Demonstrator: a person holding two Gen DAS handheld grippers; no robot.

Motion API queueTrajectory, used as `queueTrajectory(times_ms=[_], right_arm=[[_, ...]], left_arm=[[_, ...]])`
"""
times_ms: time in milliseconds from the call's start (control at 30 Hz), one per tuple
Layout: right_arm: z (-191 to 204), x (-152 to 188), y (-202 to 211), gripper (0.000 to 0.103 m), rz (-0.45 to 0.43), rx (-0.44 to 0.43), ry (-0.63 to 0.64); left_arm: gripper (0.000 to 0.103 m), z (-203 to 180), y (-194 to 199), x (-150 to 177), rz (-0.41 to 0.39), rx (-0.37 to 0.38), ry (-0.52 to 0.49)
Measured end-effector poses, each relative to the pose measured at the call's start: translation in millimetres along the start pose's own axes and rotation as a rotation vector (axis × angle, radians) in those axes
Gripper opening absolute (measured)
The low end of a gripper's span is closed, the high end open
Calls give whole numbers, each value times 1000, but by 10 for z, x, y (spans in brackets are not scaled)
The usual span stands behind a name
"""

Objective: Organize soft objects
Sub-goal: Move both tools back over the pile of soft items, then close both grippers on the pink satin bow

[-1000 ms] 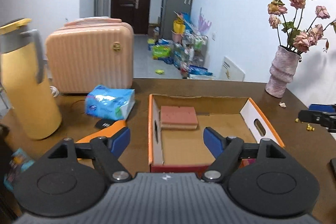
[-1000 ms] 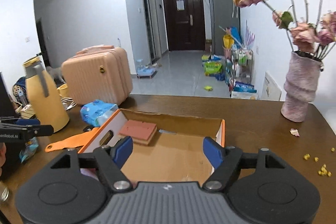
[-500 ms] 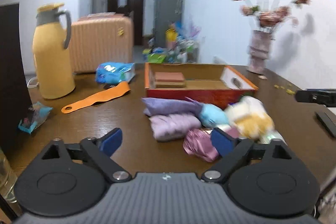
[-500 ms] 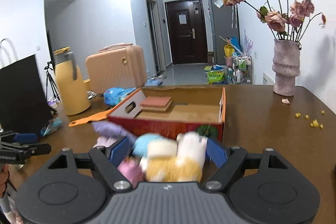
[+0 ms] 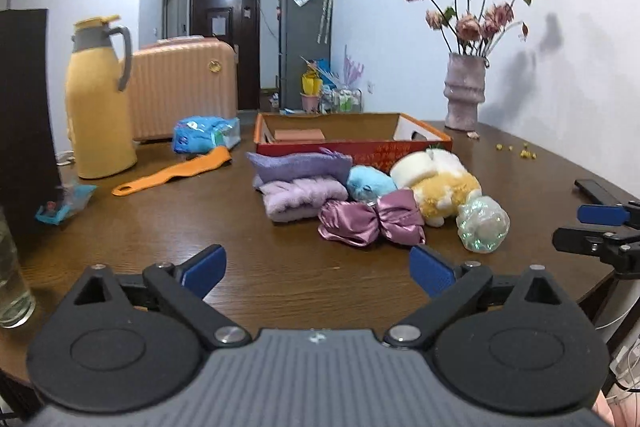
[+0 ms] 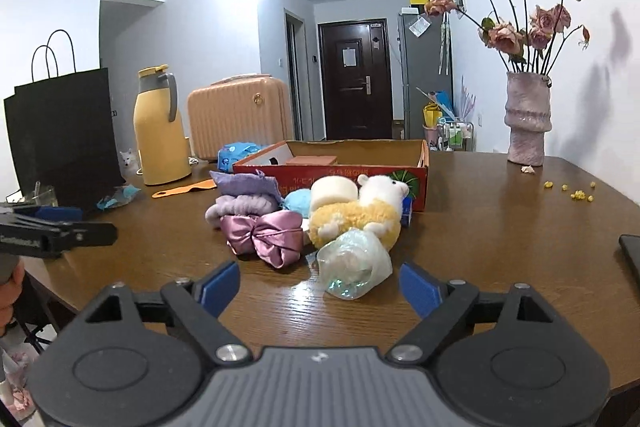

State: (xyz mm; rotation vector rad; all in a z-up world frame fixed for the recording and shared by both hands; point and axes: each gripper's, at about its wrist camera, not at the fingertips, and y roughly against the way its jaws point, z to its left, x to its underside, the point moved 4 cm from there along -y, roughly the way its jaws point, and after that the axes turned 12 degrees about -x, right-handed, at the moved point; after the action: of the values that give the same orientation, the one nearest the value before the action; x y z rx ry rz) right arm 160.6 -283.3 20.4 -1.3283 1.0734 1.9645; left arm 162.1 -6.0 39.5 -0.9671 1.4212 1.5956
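Observation:
A heap of soft things lies on the brown table in front of a red-orange cardboard box [image 5: 424,135] [image 6: 425,163]. The heap holds a folded purple cloth [image 5: 298,165], a lilac fluffy towel [image 5: 300,197], a blue plush [image 5: 368,183], a pink satin bow [image 5: 372,221] [image 6: 262,233], a yellow-white plush toy [image 5: 440,187] [image 6: 356,215] and a clear plastic bundle [image 5: 482,223] [image 6: 352,261]. My left gripper [image 5: 318,267] hangs short of the bow, jaws opening, nothing between them. My right gripper [image 6: 320,287] is opening too. The plastic bundle sits just ahead of its gap, untouched by the pads.
A brick-coloured sponge [image 5: 298,135] lies in the box. At the left are a yellow jug [image 5: 100,107], a peach suitcase [image 5: 184,89], a blue tissue pack [image 5: 204,133], an orange tool [image 5: 172,173] and a black bag [image 6: 60,131]. A vase of dried roses [image 6: 526,119] stands at the back right.
Both grippers drew back from over the box and sank toward the table's near side. The heap of soft things came into view. Both pairs of jaws spread wider.

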Motion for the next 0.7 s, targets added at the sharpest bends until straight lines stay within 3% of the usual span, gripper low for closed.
queueTrajectory(times_ms=[67,133,200,233,433,600,700], right_arm=[[-11,11,-70,85,-3,0,-4],[-47,-2,-151,75,-8,-16,-26],[-82,-4,-257,53,-12,-77,-73],[-96,-6,-323,51,-9,-103,-96],[-97,-100,-891,49,55,-140,-111],[-173,-206,-1373,49,90,-126,-148],[-222,-247,-1594,50,106,-127,-176]], left_arm=[[100,-46,-99,36,16,16,-3],[100,-88,-227,43,34,31,-7],[100,-125,-381,32,51,42,1],[99,-141,-476,14,64,52,12],[77,-183,-1074,-200,133,70,97],[74,-152,-1581,-276,232,92,161],[57,-127,-1743,-253,268,117,178]])
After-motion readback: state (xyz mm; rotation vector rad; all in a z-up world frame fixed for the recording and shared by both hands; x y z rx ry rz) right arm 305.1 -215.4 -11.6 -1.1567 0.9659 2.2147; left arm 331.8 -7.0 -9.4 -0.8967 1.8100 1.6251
